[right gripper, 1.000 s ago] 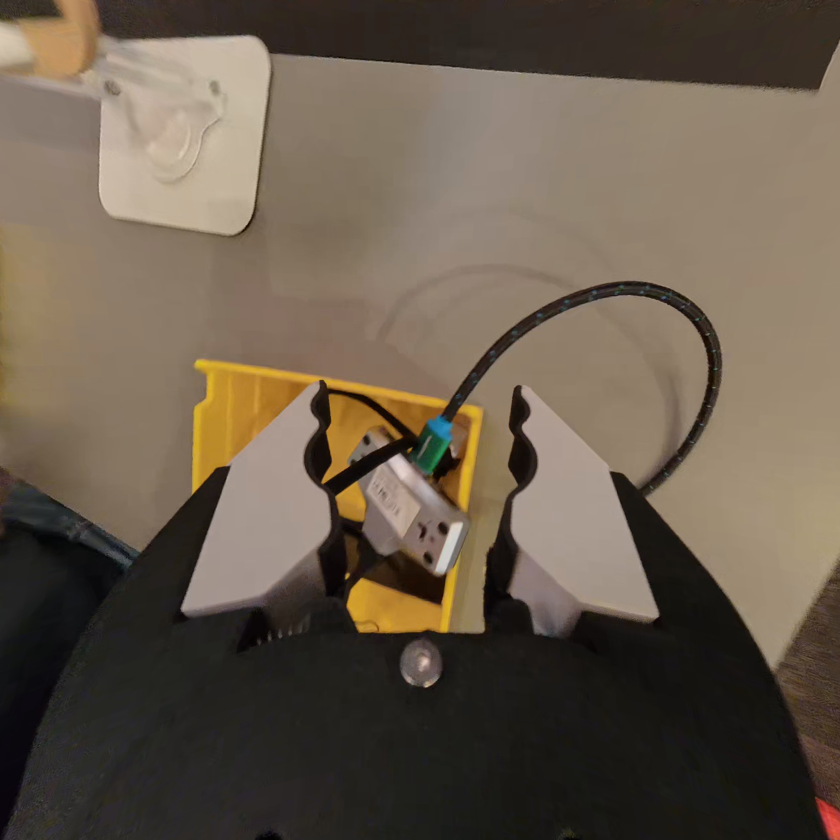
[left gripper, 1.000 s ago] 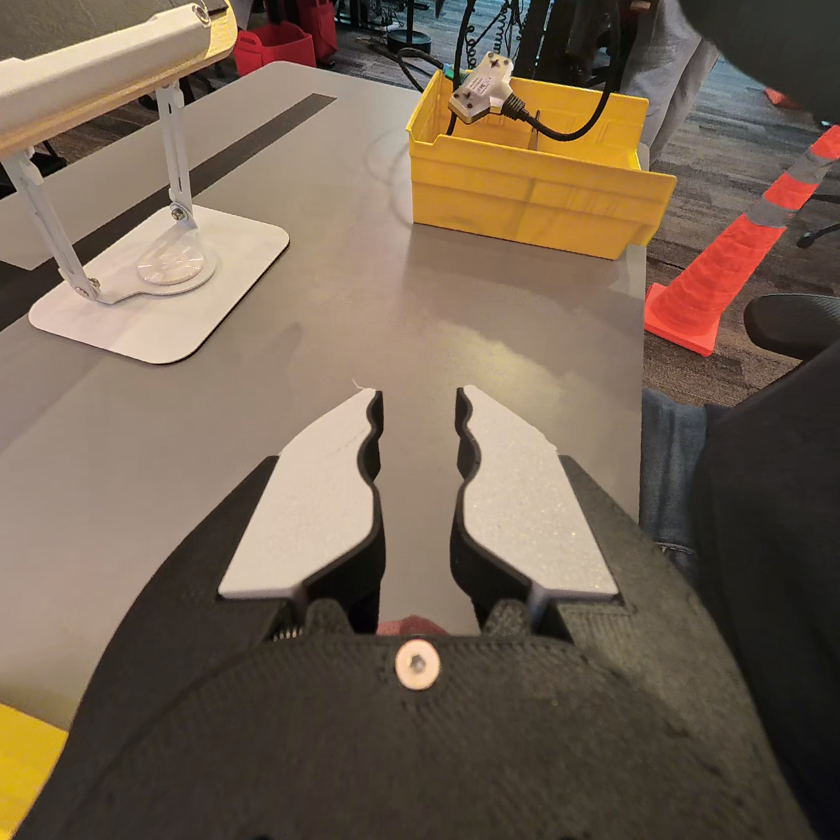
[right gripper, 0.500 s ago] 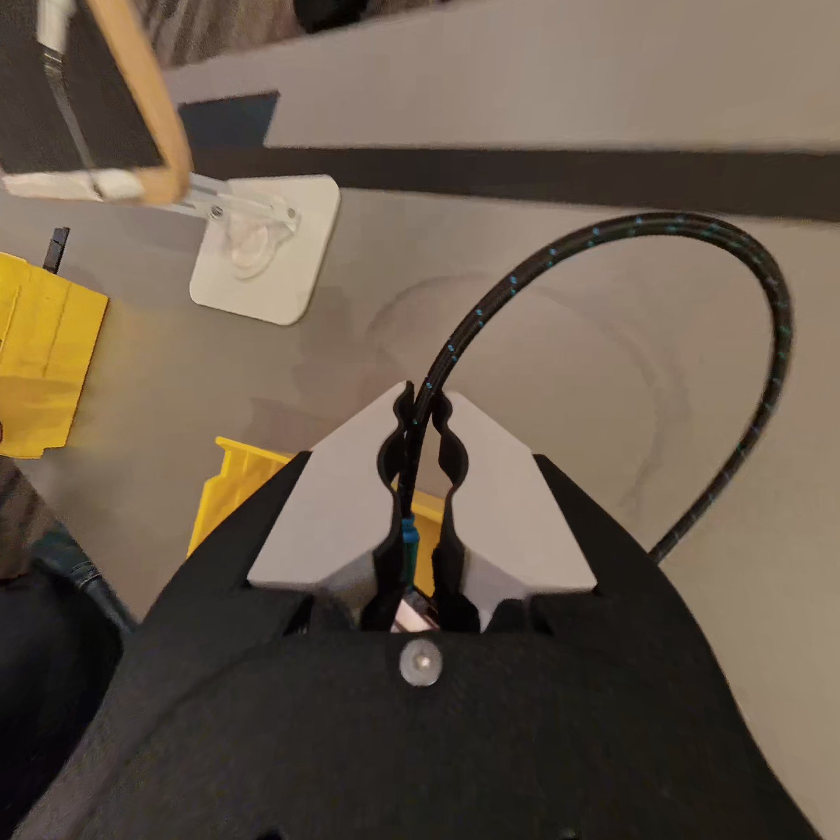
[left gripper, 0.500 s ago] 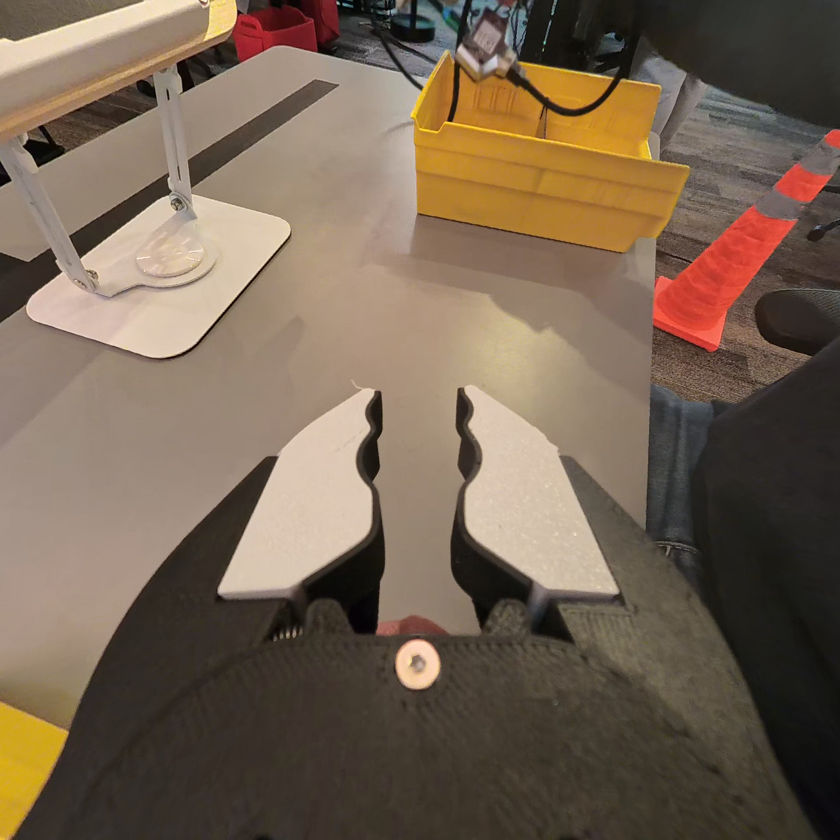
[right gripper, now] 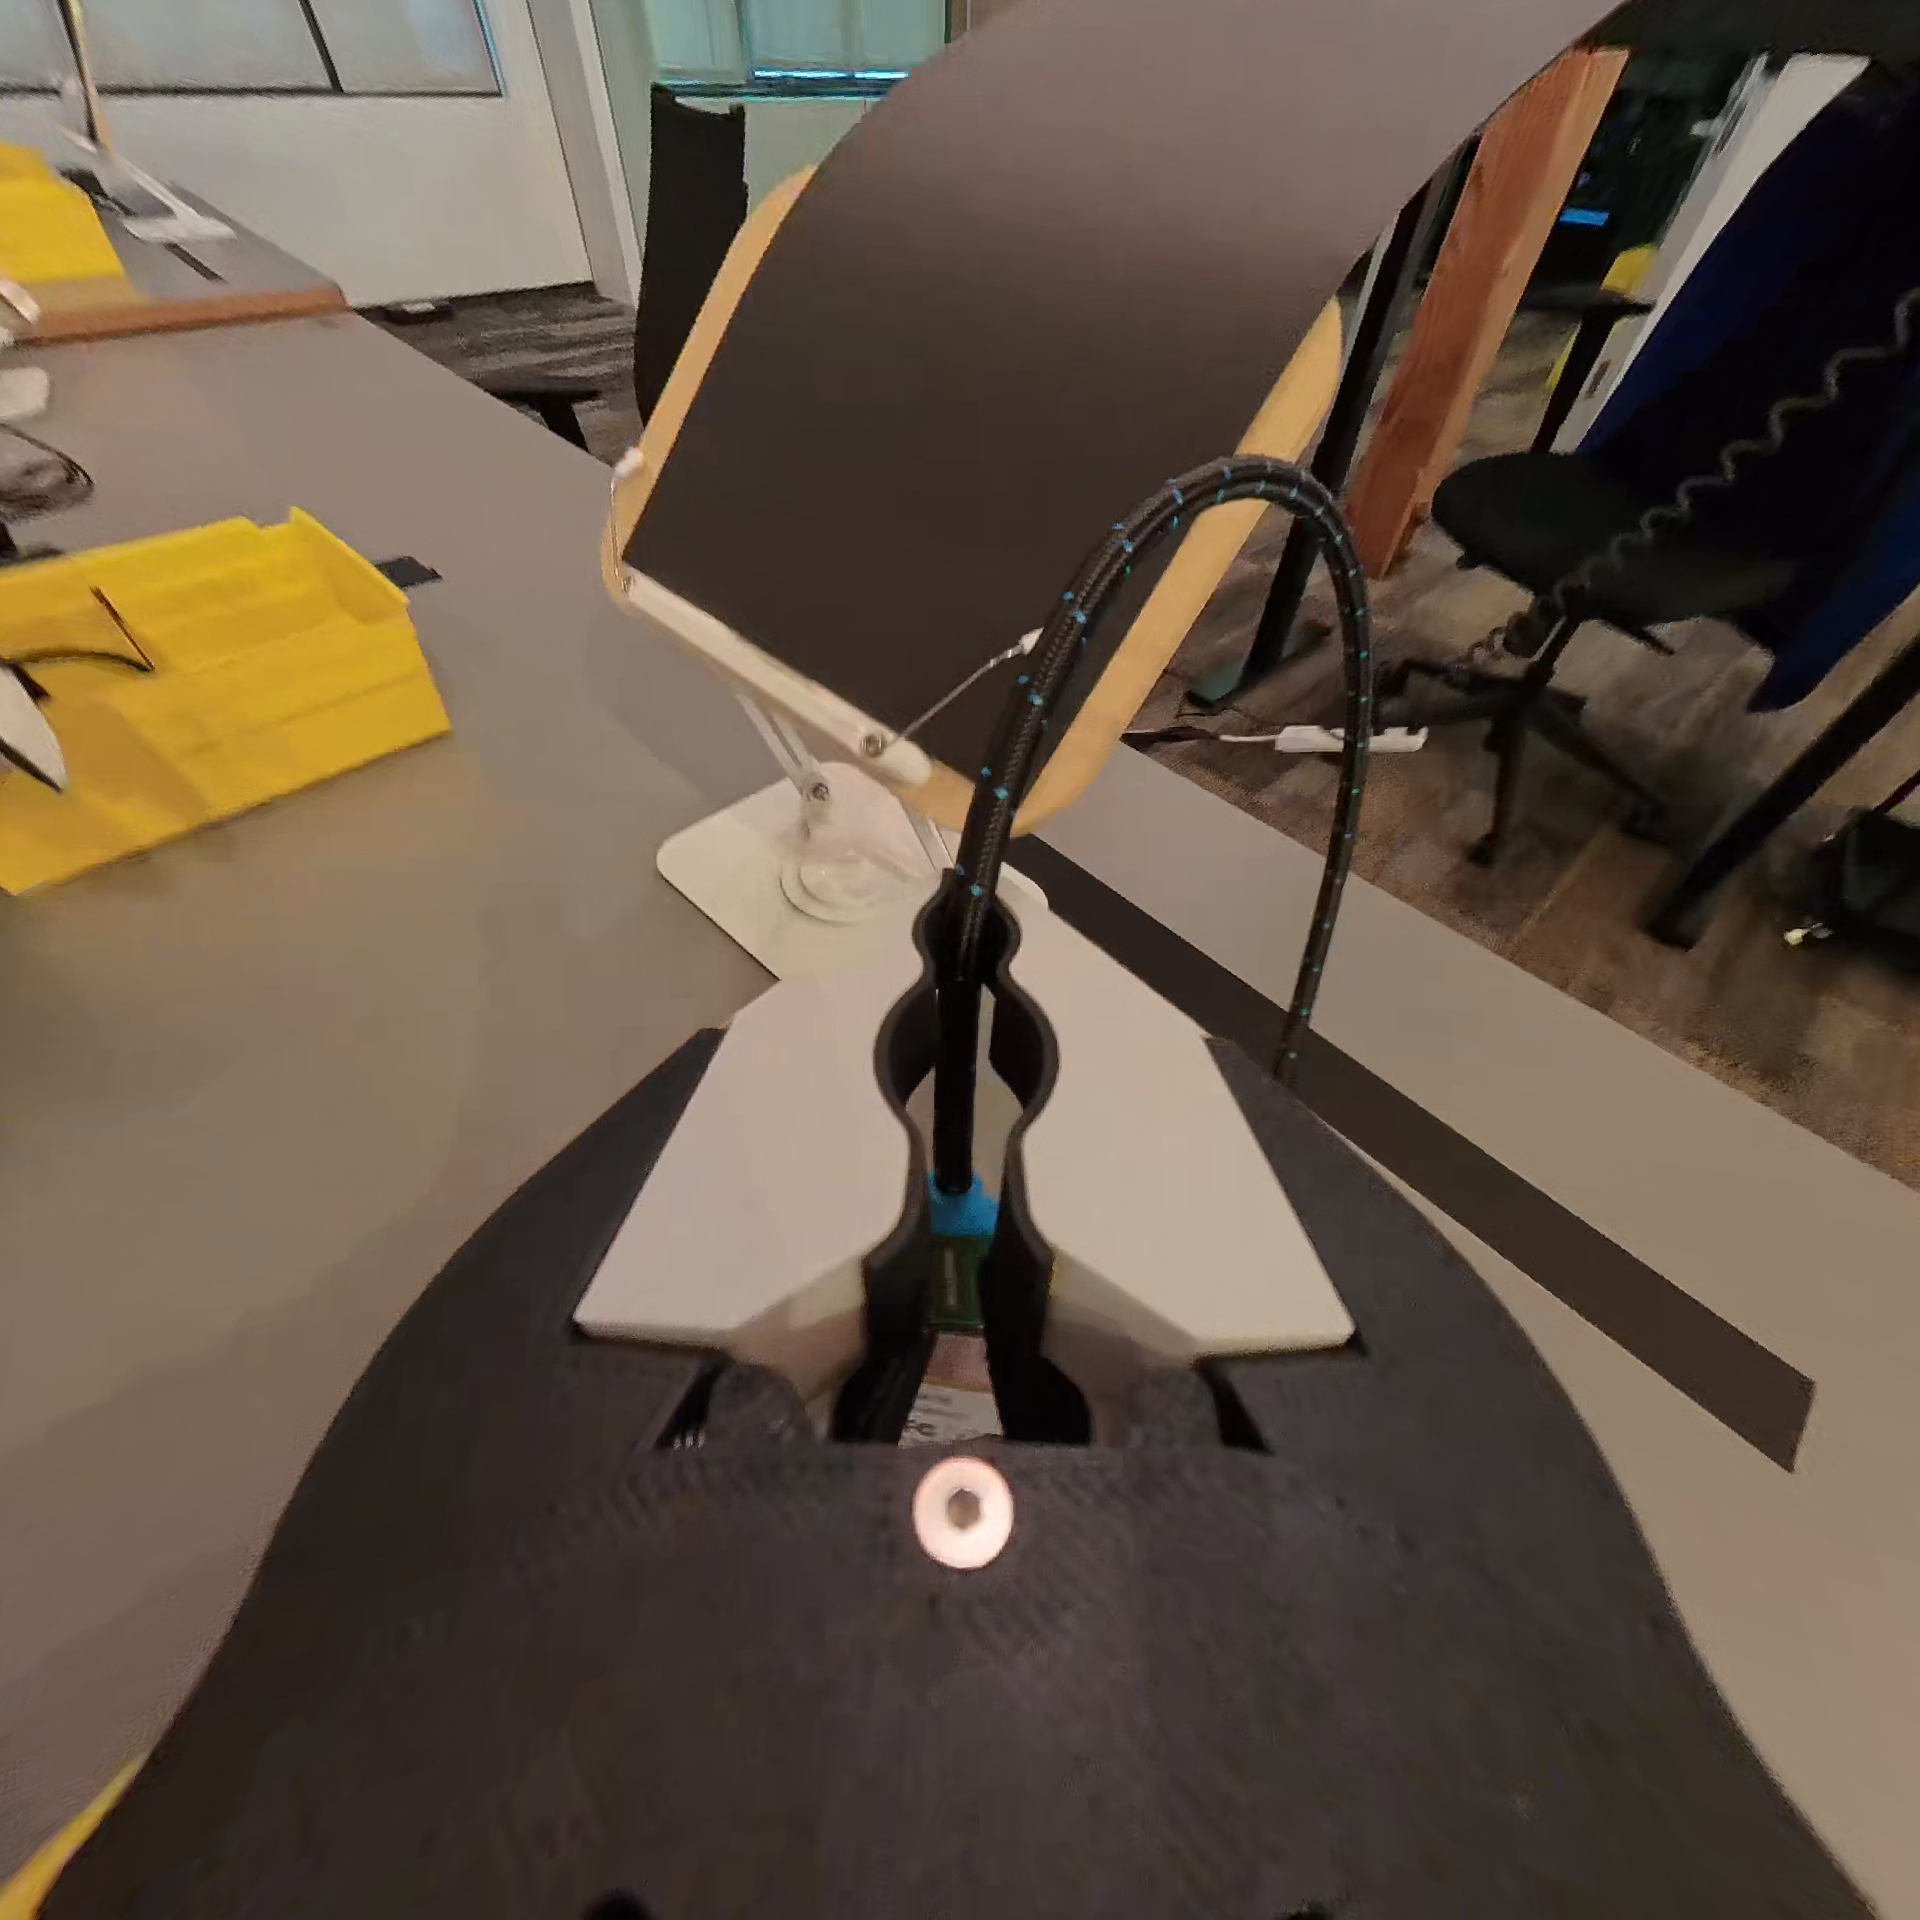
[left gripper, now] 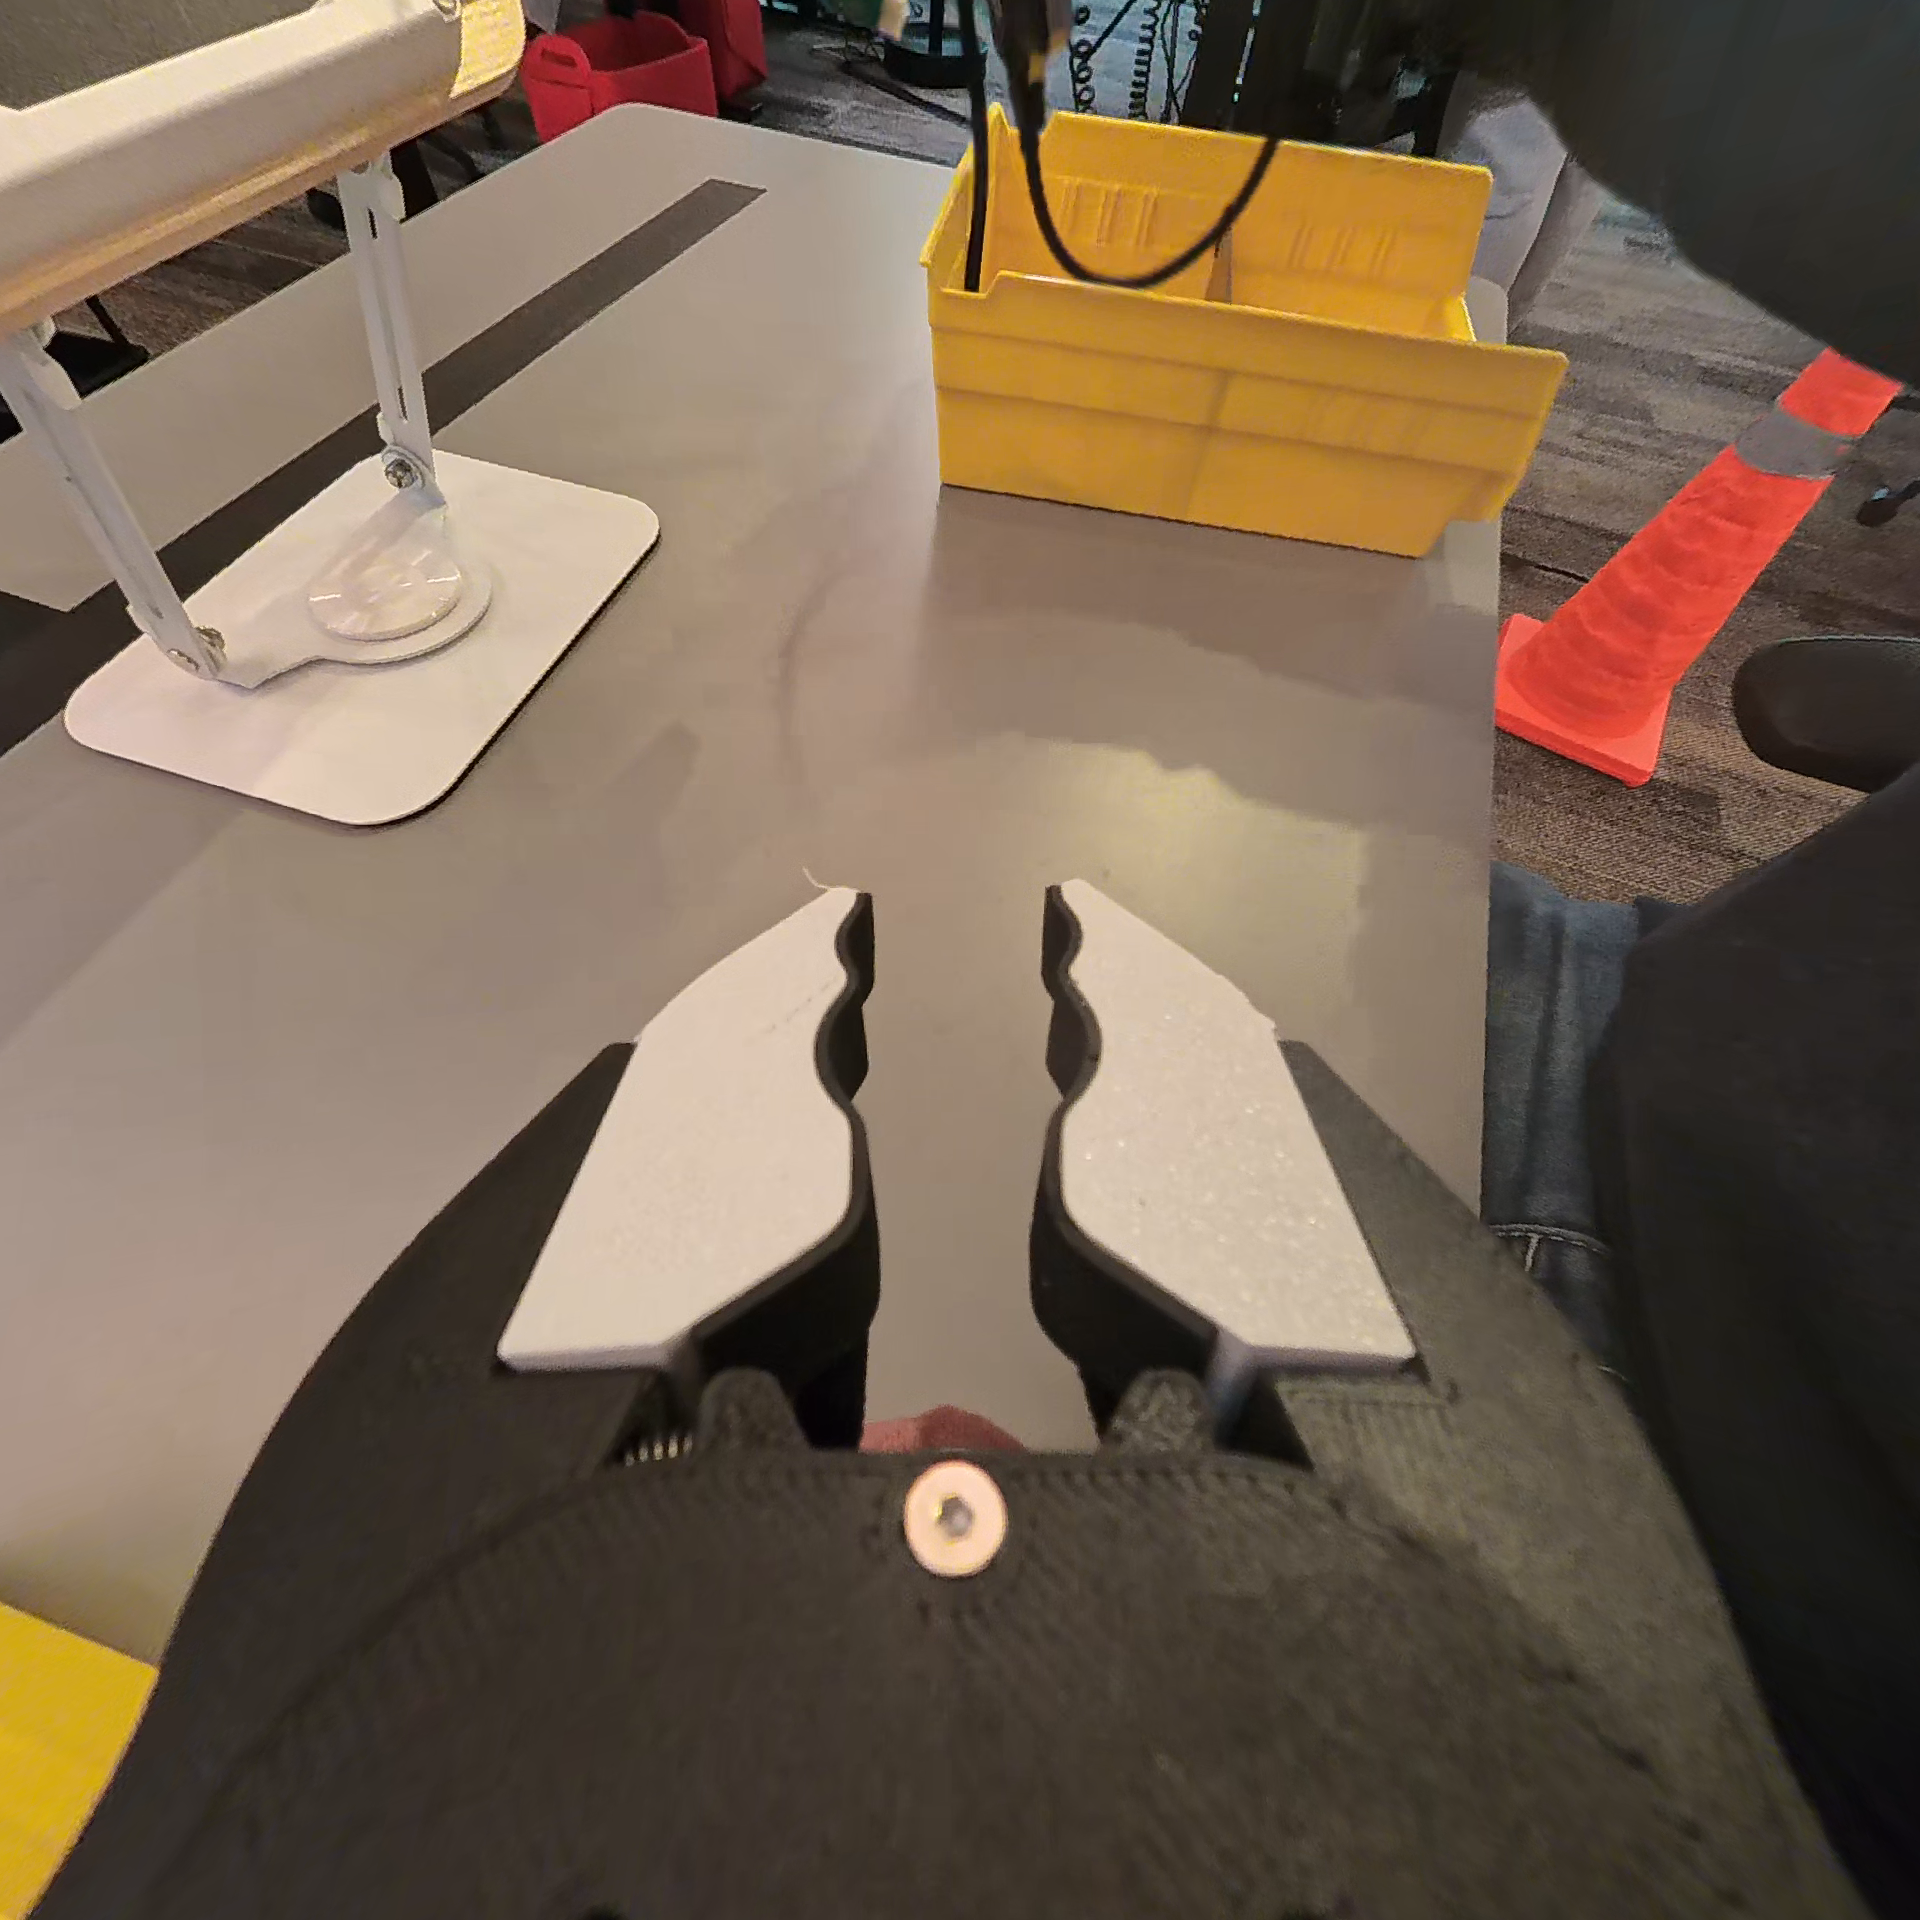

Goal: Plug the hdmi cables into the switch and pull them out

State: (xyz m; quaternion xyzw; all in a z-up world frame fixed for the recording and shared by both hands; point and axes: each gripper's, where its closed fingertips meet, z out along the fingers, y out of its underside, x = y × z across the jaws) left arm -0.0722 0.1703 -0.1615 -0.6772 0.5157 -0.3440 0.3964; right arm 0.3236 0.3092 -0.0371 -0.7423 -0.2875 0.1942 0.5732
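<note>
Now that the right tongs point(right gripper: 961, 935) have clamped and lifted the cable point(right gripper: 1195, 499) | switch likely inside | left tongs point(left gripper: 958, 914) part-open, empty over the counter point(left gripper: 520, 935)

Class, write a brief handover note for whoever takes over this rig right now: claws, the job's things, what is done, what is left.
Left claw: open, empty, low over the grey table.
Right claw: shut on the braided HDMI cable at its blue-collared plug, lifted clear of the table; the cable arches over and hangs down.
Switch: only a sliver shows behind the plug.
Yellow bin: far end of the table, a black cable drooping into it.
Done: cable picked up.
Left: unplugging and replugging; port state unseen.
</note>
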